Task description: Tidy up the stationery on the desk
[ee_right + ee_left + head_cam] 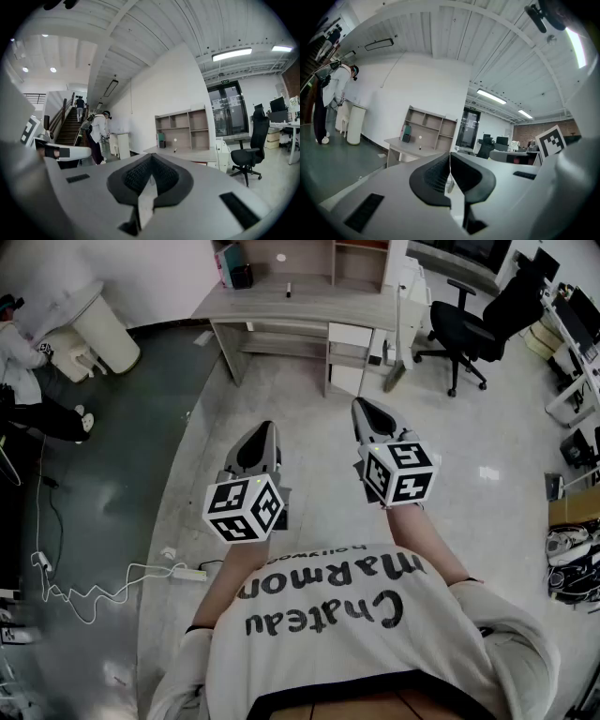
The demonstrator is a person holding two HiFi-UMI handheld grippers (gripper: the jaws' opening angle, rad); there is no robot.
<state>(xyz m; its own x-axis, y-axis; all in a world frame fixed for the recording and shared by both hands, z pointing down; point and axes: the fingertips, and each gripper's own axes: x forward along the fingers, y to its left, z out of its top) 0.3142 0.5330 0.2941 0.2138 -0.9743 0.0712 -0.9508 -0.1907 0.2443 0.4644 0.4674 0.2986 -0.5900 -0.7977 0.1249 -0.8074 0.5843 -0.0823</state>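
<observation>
The wooden desk (300, 304) stands far ahead across the floor, with a shelf unit on top. On it lie a small pen-like item (288, 289) and a dark box beside upright books (234, 268). Both grippers are held level in front of me, well short of the desk. My left gripper (265, 429) is shut with nothing in it; in the left gripper view its pads meet at a thin seam (450, 173). My right gripper (366, 409) is likewise shut and empty (151, 176). The right gripper view shows the desk (187, 152) and a green book (161, 139).
A black office chair (473, 329) stands right of the desk. A white bin (105, 329) and a person (98, 136) are at the left wall. A power strip with white cable (141, 573) lies on the floor at my left. More desks line the right side.
</observation>
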